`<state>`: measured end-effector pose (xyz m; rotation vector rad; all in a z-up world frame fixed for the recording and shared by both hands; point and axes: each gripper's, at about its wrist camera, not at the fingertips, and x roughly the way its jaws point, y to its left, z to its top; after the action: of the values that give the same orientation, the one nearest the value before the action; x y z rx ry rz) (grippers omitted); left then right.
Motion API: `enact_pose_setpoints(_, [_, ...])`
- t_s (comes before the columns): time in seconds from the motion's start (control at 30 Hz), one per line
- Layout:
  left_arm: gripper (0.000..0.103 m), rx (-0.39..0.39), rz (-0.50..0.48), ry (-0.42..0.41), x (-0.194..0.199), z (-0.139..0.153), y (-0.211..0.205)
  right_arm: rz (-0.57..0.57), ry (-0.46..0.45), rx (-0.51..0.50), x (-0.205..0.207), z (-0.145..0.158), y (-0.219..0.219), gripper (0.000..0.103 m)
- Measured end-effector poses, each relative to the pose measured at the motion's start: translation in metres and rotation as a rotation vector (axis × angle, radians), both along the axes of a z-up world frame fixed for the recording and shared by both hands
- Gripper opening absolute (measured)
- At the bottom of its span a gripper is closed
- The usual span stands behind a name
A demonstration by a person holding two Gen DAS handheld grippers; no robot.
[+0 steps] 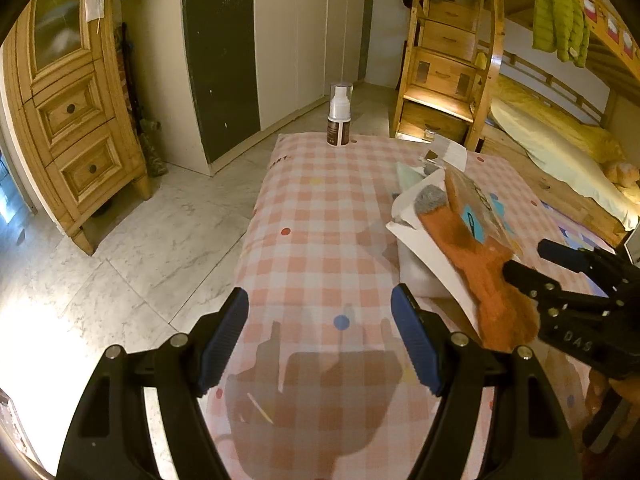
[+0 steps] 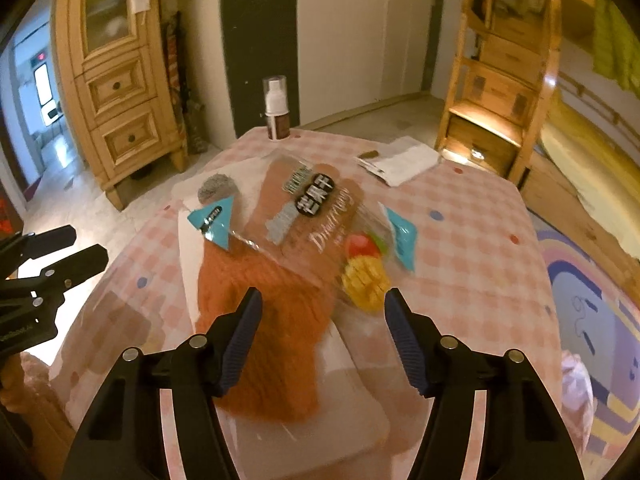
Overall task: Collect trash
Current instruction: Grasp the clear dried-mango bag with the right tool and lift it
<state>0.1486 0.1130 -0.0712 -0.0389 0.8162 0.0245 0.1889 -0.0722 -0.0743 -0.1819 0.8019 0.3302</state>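
A clear dried-mango snack bag [image 2: 320,216] with blue corners lies on an orange knitted sock [image 2: 264,312] with a grey toe, on top of a white sheet [image 2: 188,248]. All rest on the table's pink checked cloth [image 1: 320,216]. My right gripper [image 2: 324,294] is open just above the sock and the bag's near edge, its pads clear of both. It shows from the side in the left wrist view as right gripper [image 1: 526,258]. My left gripper [image 1: 320,300] is open over bare cloth, also seen as left gripper [image 2: 88,245]. A thin stick [image 1: 260,408] lies on the cloth below it.
A white spray bottle [image 1: 339,120] stands at the table's far edge. Crumpled white paper [image 2: 400,160] lies at the far right. A wooden cabinet [image 1: 72,128] stands left, bunk-bed stairs [image 1: 444,72] right, and a coloured rug [image 2: 592,312] covers the floor.
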Motion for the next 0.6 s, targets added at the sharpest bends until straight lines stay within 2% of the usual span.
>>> enact_pose_setpoints(0.13, [0.072, 0.003, -0.009, 0.007, 0.005, -0.005, 0.0, 0.01, -0.018, -0.015, 0.009, -0.003, 0.005, 0.069])
enact_pose_setpoints(0.3, [0.072, 0.006, -0.016, 0.021, 0.008, -0.01, -0.002, 0.027, -0.009, 0.01, 0.018, -0.006, 0.002, 0.066])
enact_pose_setpoints(0.33, [0.072, 0.007, -0.017, 0.023, 0.008, -0.011, -0.002, 0.036, 0.004, 0.029, 0.019, -0.006, 0.0, 0.058])
enact_pose_setpoints(0.47, [0.072, 0.009, -0.023, 0.025, 0.006, -0.011, -0.004, 0.054, 0.03, 0.068, 0.02, -0.006, -0.003, 0.04])
enact_pose_setpoints(0.53, [0.072, 0.013, -0.025, 0.024, 0.003, -0.009, -0.005, 0.062, 0.017, 0.078, 0.017, -0.001, -0.003, 0.025])
enact_pose_setpoints(0.6, [0.072, 0.017, -0.03, 0.019, 0.001, -0.007, -0.007, 0.055, -0.009, 0.087, 0.011, 0.007, -0.006, 0.016])
